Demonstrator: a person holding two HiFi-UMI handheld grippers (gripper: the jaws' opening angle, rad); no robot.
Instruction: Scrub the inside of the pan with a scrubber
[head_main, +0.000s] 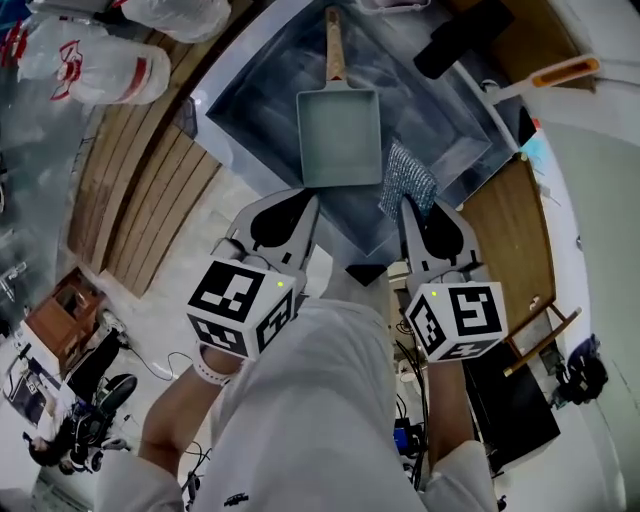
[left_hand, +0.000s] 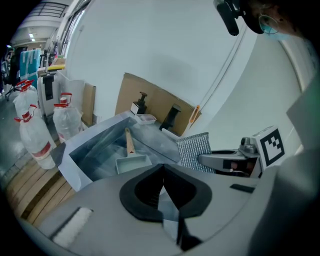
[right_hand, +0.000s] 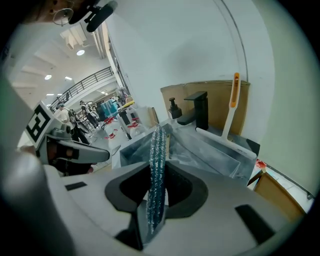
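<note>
Sink: lined basin (head_main: 250, 110) set in a wooden counter.
Pan (head_main: 340, 135): pale, rectangular, wooden handle, lying flat in the sink.
Left gripper (head_main: 311, 200): jaws pressed together on nothing, above the sink's near edge.
Right gripper (head_main: 408, 205): clamped on the scrubber (head_main: 408, 180); its own view shows the mesh edge-on, the head view its flat face, beside the pan's near corner.
Left gripper view only: red-capped bottles (left_hand: 35, 135).
</note>
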